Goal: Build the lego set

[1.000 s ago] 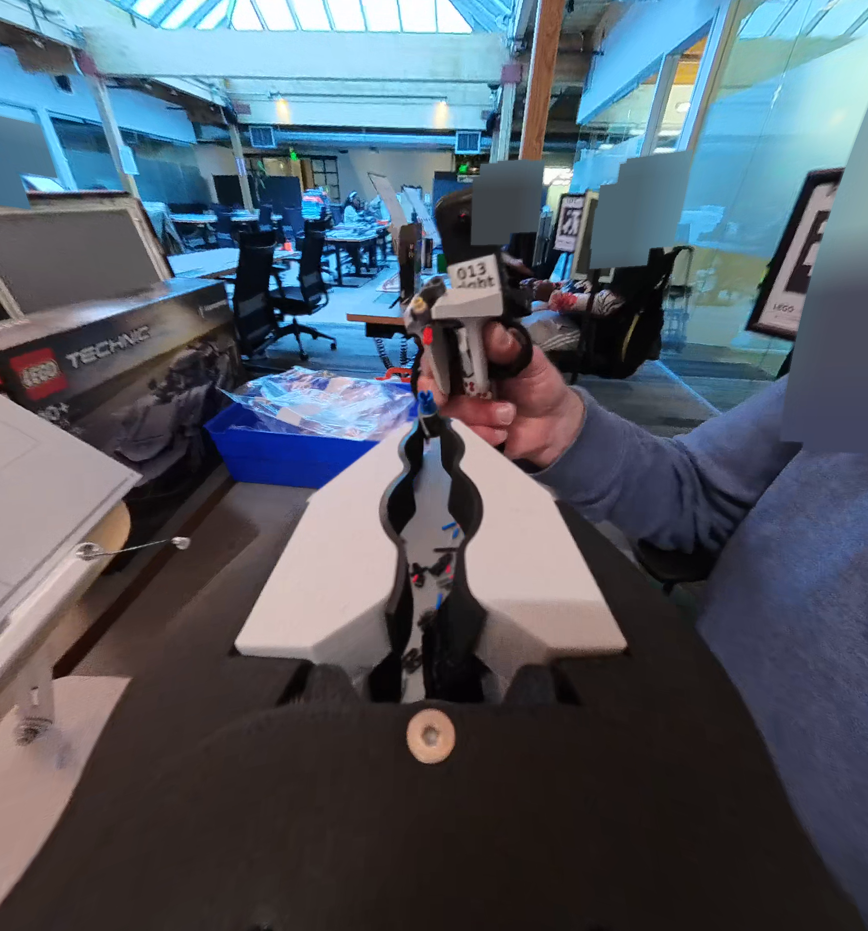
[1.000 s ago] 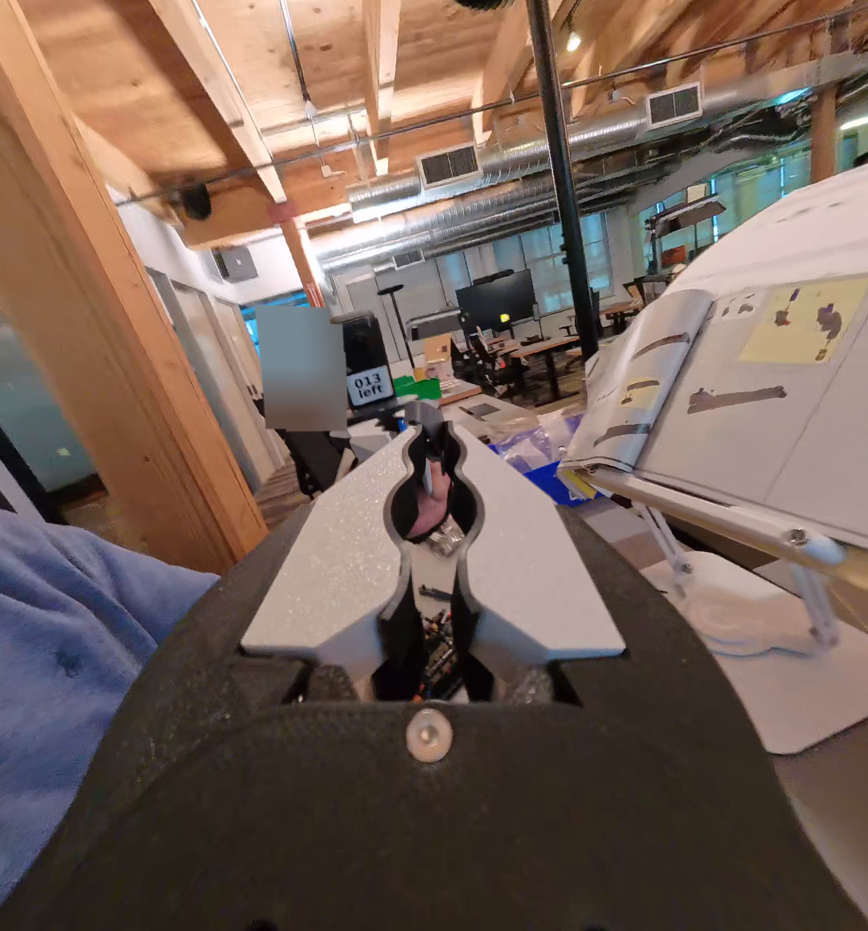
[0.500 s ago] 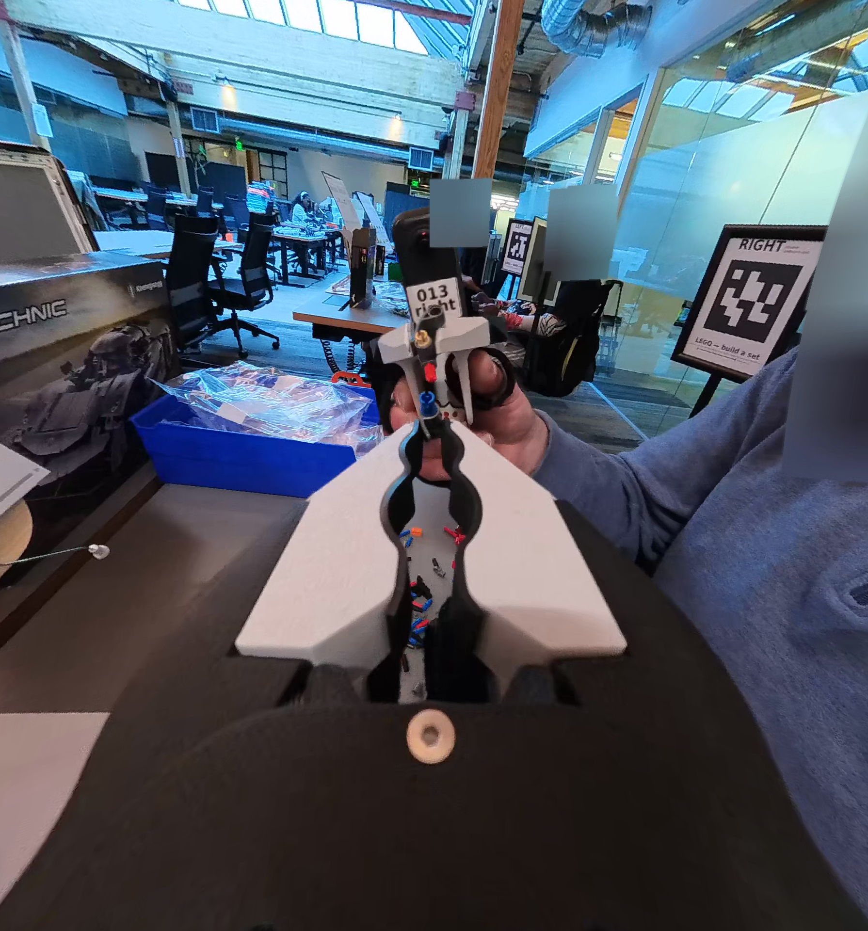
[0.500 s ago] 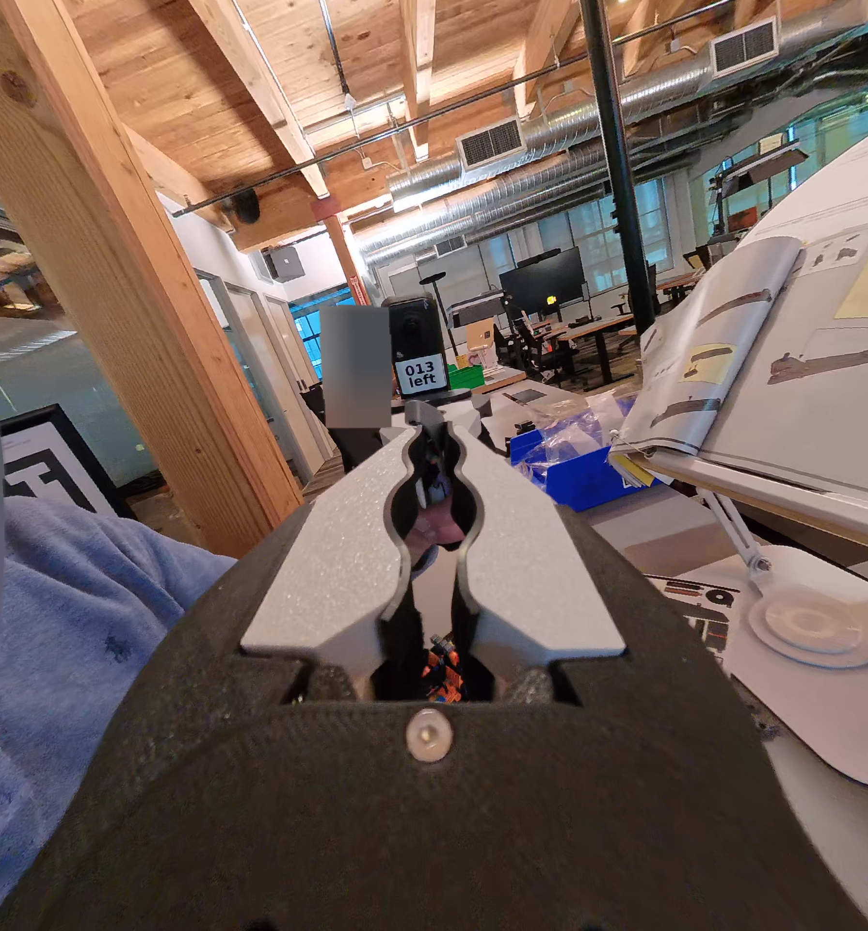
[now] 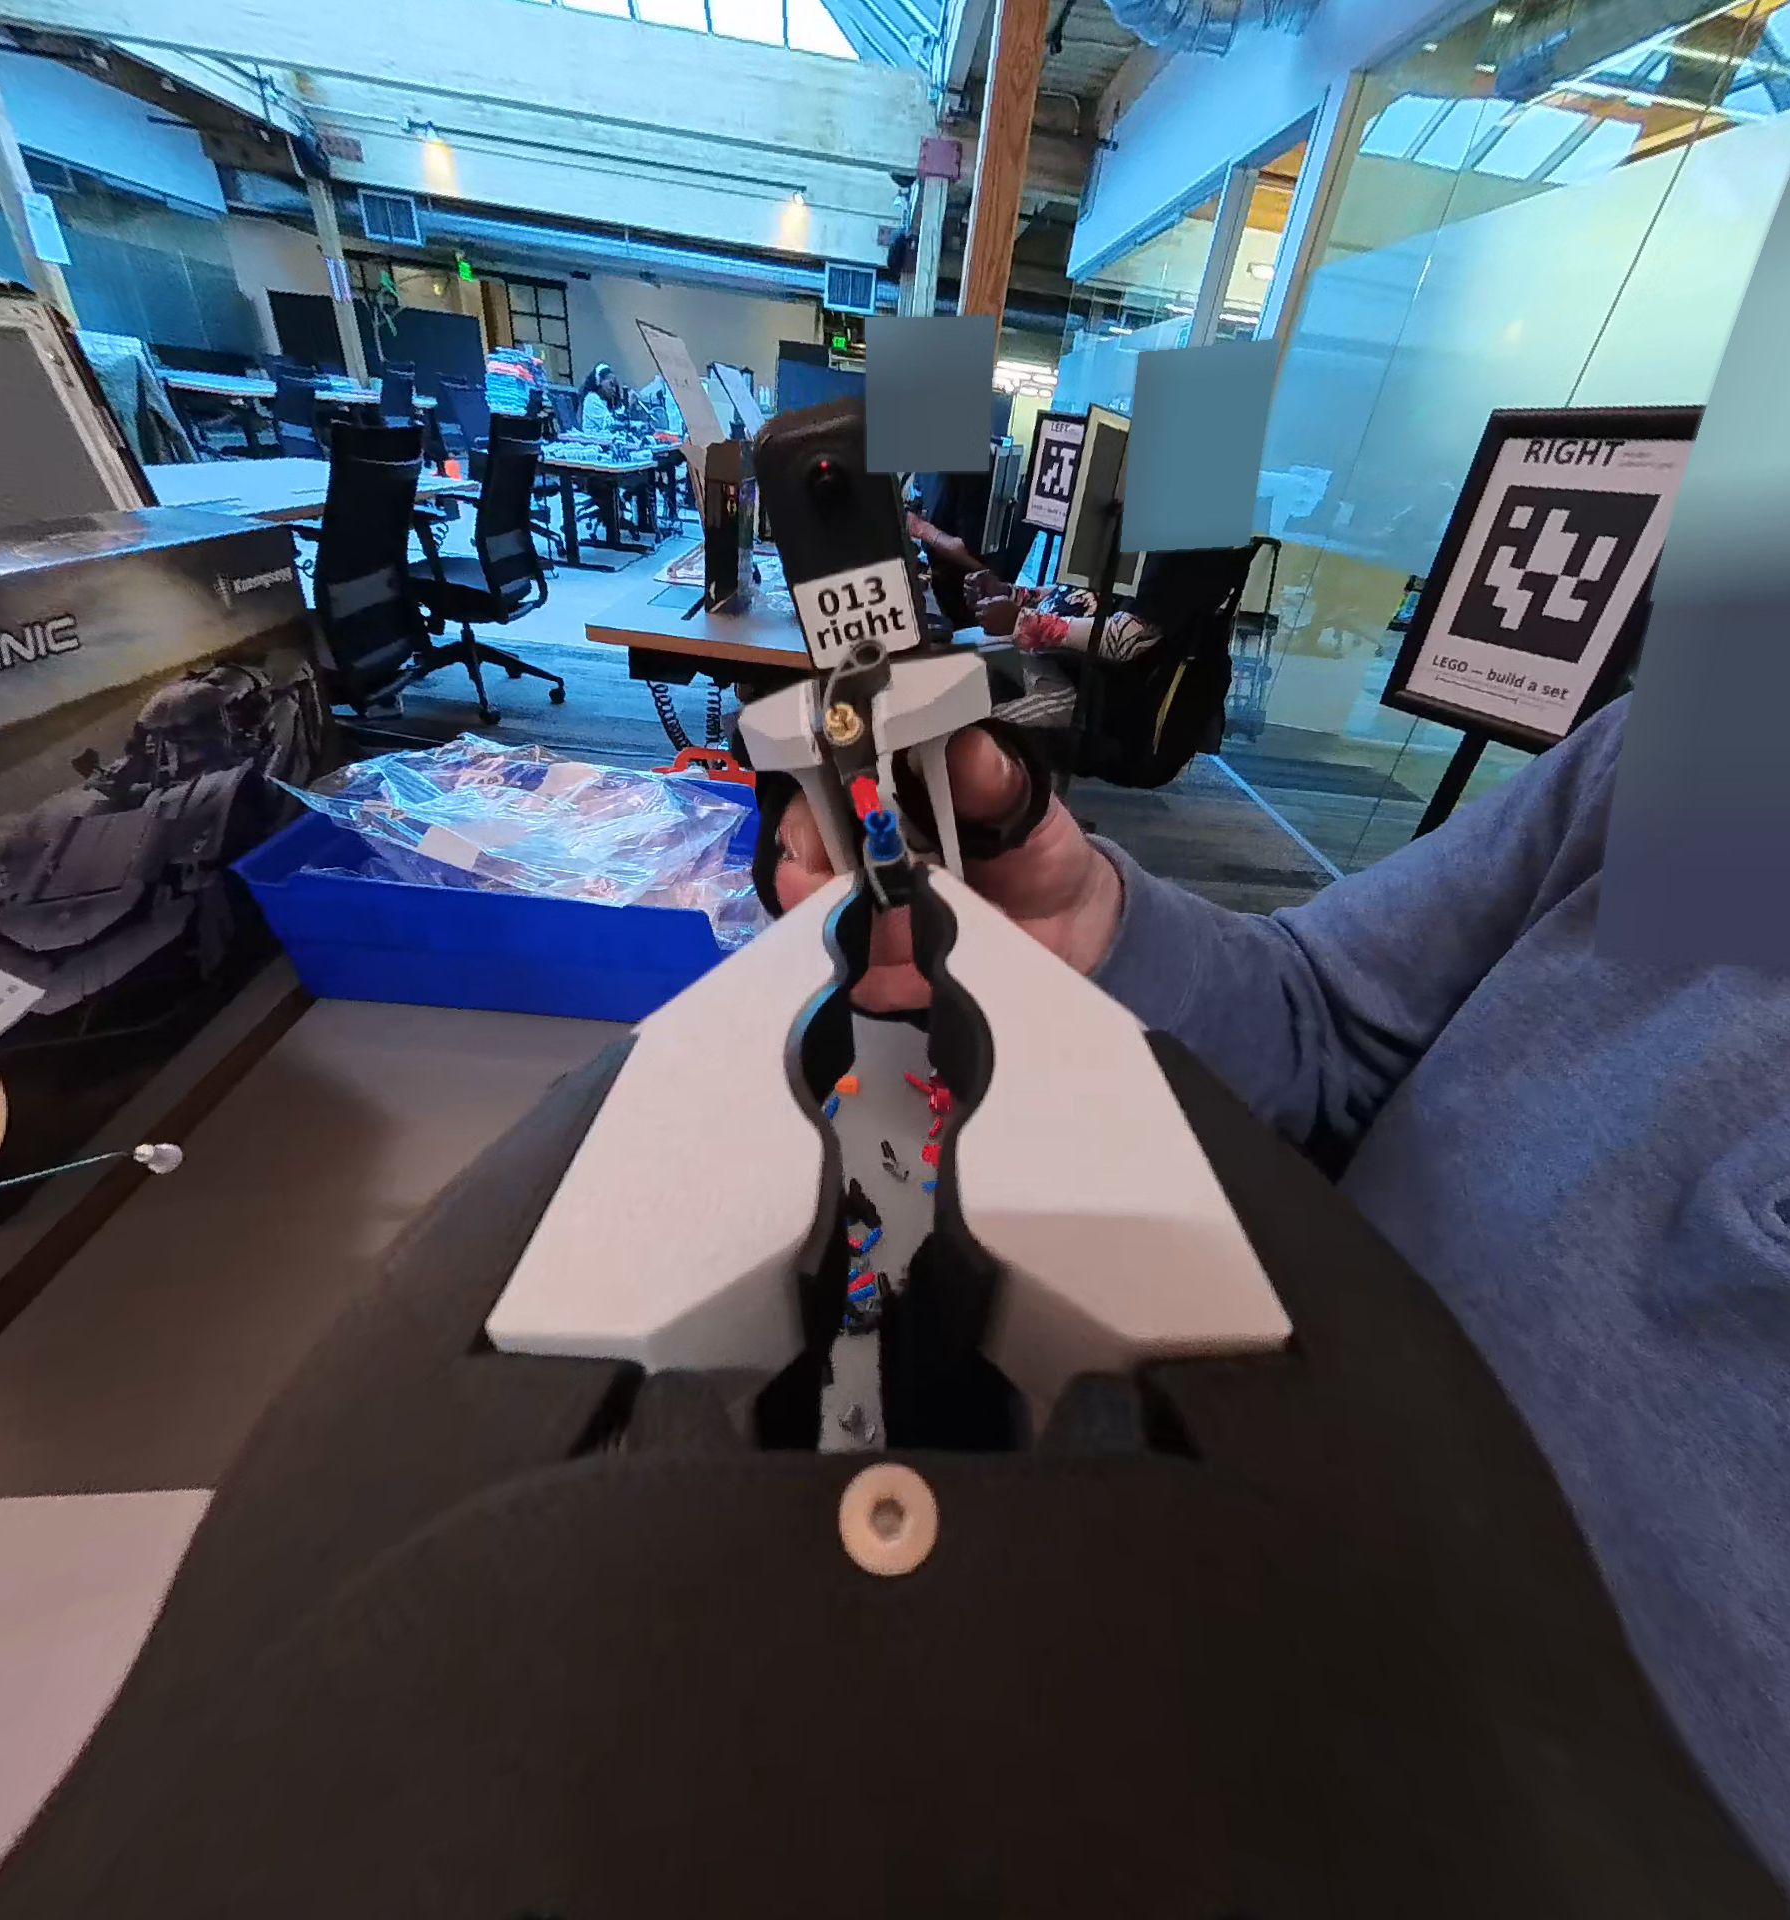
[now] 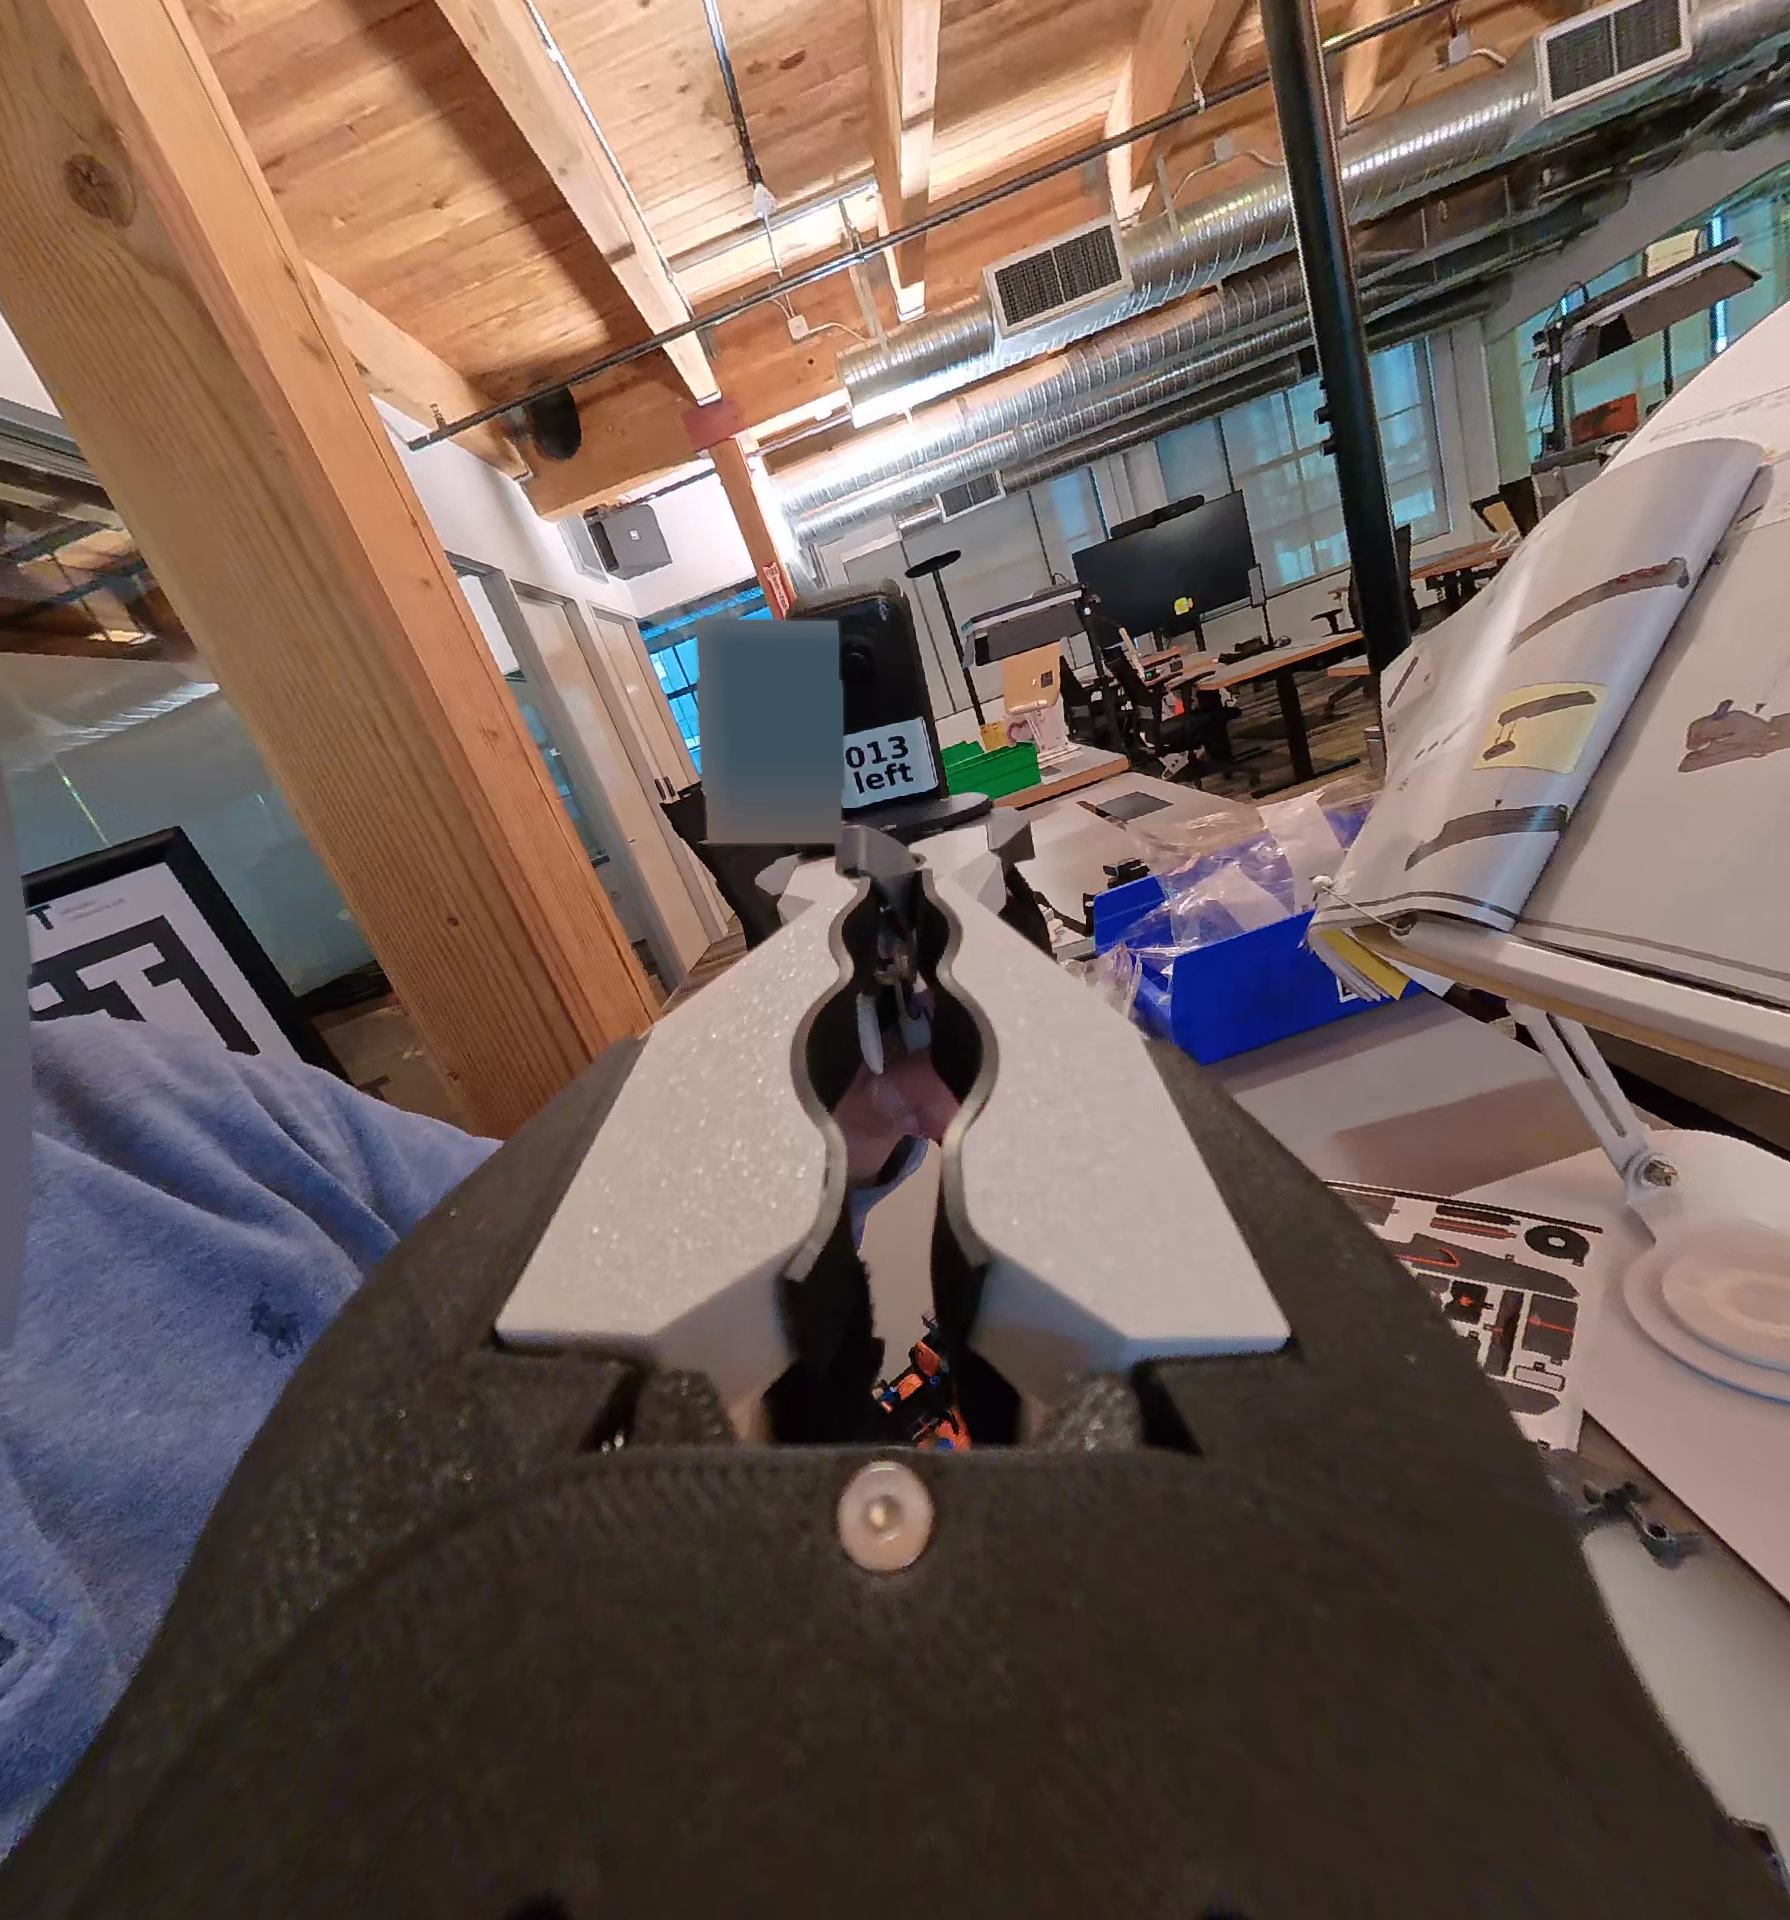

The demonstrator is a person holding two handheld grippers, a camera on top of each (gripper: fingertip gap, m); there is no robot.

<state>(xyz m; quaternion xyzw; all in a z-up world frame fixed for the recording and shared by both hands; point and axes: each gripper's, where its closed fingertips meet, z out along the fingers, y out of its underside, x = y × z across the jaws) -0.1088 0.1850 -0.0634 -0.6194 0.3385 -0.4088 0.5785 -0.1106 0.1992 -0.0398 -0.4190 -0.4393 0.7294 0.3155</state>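
Blue bin (image 5: 475, 940), blue pin (image 5: 878, 831)

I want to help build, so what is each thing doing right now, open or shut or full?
left gripper, shut on the lego piece.
right gripper, shut on the same lego piece.
instruction book, open on its stand.
blue bin, full of plastic bags.
small pins, scattered loose on the table.

2 grippers (image 5: 886, 883) (image 6: 891, 904), 1 blue bin (image 5: 475, 935), 1 box (image 5: 112, 707), 1 manual (image 6: 1597, 748)
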